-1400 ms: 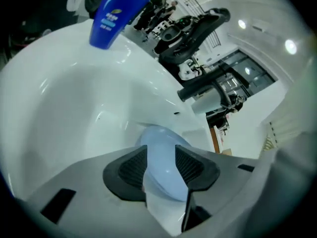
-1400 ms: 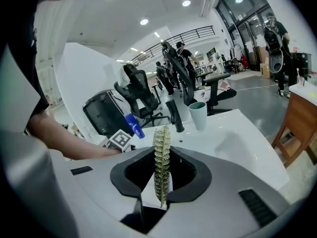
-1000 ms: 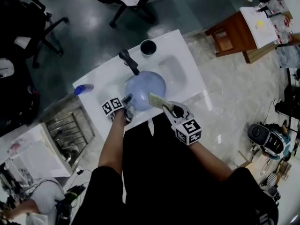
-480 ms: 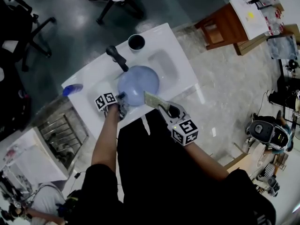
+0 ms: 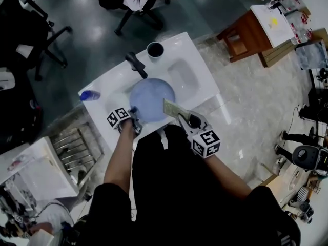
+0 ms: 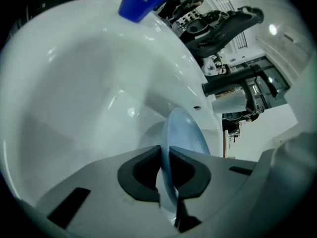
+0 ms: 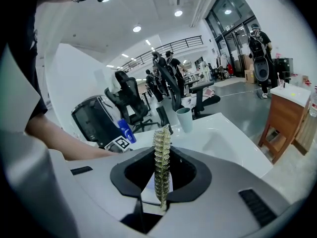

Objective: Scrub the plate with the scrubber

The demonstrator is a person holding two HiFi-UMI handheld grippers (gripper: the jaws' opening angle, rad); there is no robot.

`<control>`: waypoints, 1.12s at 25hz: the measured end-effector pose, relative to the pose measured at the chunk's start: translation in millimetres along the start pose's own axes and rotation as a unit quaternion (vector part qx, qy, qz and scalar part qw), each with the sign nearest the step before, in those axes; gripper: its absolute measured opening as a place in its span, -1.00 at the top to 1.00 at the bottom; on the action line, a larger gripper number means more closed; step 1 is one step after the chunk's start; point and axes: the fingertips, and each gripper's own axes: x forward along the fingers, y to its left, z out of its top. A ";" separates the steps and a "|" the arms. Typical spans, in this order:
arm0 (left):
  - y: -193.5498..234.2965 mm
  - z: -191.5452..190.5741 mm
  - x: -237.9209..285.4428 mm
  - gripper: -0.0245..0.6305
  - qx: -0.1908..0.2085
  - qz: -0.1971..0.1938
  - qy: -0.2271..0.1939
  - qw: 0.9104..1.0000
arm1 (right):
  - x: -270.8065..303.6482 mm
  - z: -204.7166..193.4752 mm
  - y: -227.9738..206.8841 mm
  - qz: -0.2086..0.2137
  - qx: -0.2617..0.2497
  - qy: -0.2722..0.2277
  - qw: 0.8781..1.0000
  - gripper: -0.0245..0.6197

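A light-blue plate [image 5: 151, 99] lies in the white sink basin [image 5: 184, 76]. My left gripper [image 5: 134, 111] is at the plate's near-left rim. In the left gripper view its jaws have just been closing, and the plate [image 6: 182, 133] stands edge-on with its rim pinched between the dark pads [image 6: 141, 170]. My right gripper [image 5: 181, 118] is shut on a flat, yellowish-green scrubber [image 5: 172, 108] that pokes out over the plate's near-right edge. In the right gripper view the scrubber [image 7: 161, 157] stands upright between the jaws.
A black faucet [image 5: 136, 63] stands behind the plate, with a dark cup [image 5: 155, 49] on the sink's far rim. A blue bottle [image 5: 90, 95] lies at the sink's left end. A metal rack [image 5: 77, 147] is at lower left, and a wooden table [image 5: 256, 32] at upper right.
The left gripper has stayed at the plate's near-left rim and now grips it. The right gripper with the scrubber has shifted slightly along the plate's near edge.
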 end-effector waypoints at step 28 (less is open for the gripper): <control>-49.0 -1.0 -165.8 0.86 0.065 -0.086 -0.140 0.984 | 127.5 10.5 163.8 0.226 -0.131 0.063 0.963 0.73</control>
